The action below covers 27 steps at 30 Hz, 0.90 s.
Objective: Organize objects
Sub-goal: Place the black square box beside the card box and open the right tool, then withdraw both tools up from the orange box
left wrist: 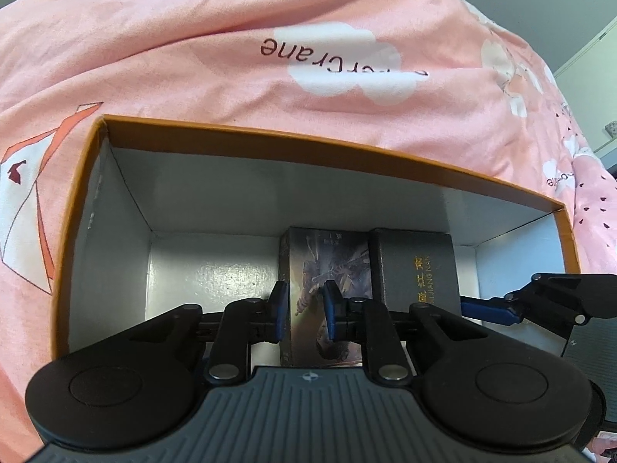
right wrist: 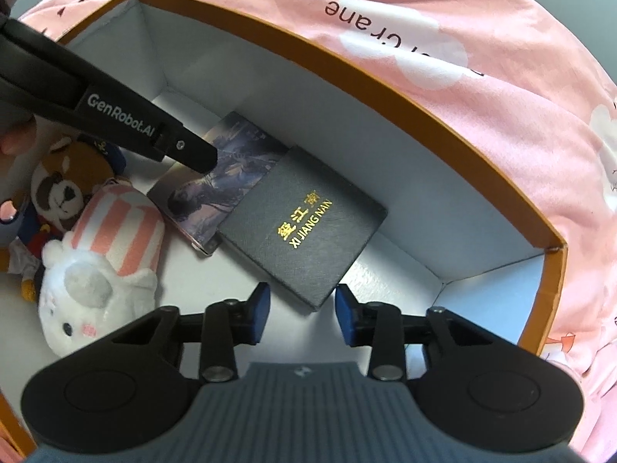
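An orange-rimmed box (left wrist: 270, 133) with a white inside lies on a pink bedsheet; its rim also shows in the right wrist view (right wrist: 347, 61). Inside lie a picture-printed box (left wrist: 331, 266) (right wrist: 231, 169) and a dark grey box (left wrist: 416, 266) (right wrist: 304, 227) with gold "XI JIANG NAN" lettering, side by side. My left gripper (left wrist: 306, 308) is open just above the picture box, touching nothing; its arm shows in the right wrist view (right wrist: 115, 115). My right gripper (right wrist: 302, 314) is open and empty at the near corner of the grey box; one finger (left wrist: 486, 308) shows in the left wrist view.
A brown bear plush (right wrist: 65, 189) and a white plush with pink stripes (right wrist: 100, 266) lie in the box's left part. The pink bedsheet (left wrist: 270, 58) with white clouds surrounds the box. The box's left half in the left wrist view holds bare white floor (left wrist: 208, 281).
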### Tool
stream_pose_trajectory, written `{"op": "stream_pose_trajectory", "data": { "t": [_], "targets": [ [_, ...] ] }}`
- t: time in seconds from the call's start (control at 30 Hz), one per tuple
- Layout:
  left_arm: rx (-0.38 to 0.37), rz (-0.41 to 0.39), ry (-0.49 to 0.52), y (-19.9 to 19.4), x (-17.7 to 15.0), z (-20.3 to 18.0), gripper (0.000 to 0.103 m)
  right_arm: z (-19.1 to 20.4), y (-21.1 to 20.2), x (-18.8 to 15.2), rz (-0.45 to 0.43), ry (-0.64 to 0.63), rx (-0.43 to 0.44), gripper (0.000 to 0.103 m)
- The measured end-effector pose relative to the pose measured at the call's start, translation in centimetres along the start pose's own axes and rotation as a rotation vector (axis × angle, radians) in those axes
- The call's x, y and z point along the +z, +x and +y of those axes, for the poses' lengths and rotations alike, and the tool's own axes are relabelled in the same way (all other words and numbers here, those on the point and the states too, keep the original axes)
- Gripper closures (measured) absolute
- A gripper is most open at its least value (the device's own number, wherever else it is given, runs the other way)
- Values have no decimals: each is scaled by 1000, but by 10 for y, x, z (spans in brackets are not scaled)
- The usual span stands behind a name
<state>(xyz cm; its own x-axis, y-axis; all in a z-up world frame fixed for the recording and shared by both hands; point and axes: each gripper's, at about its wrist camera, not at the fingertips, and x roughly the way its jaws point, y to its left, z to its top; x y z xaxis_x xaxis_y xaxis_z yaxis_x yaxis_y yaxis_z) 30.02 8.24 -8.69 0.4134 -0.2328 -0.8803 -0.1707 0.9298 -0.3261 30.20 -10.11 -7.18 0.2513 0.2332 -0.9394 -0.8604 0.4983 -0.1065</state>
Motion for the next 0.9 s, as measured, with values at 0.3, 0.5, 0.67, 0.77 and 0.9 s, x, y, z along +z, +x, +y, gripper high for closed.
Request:
{"op": "stream_pose_trajectory", "data": {
  "t": [0.3, 0.5, 0.67, 0.77, 0.9],
  "targets": [
    [-58, -141, 127, -62, -21, -24, 81, 10, -46, -27, -112, 74, -26, 51],
    [-116, -251, 237, -110, -61, -47, 72, 24, -80, -43, -260, 163, -49, 42],
    [-172, -282, 284, -134, -103, -59, 69, 47, -119, -85, -368, 242, -70, 33],
    [-207, -260, 289, -138, -125, -63, 69, 66, -126, -110, -392, 245, -113, 33],
    [-208, -212, 283, -132, -158, -62, 69, 90, -131, -141, -366, 236, -169, 34]
  ]
}}
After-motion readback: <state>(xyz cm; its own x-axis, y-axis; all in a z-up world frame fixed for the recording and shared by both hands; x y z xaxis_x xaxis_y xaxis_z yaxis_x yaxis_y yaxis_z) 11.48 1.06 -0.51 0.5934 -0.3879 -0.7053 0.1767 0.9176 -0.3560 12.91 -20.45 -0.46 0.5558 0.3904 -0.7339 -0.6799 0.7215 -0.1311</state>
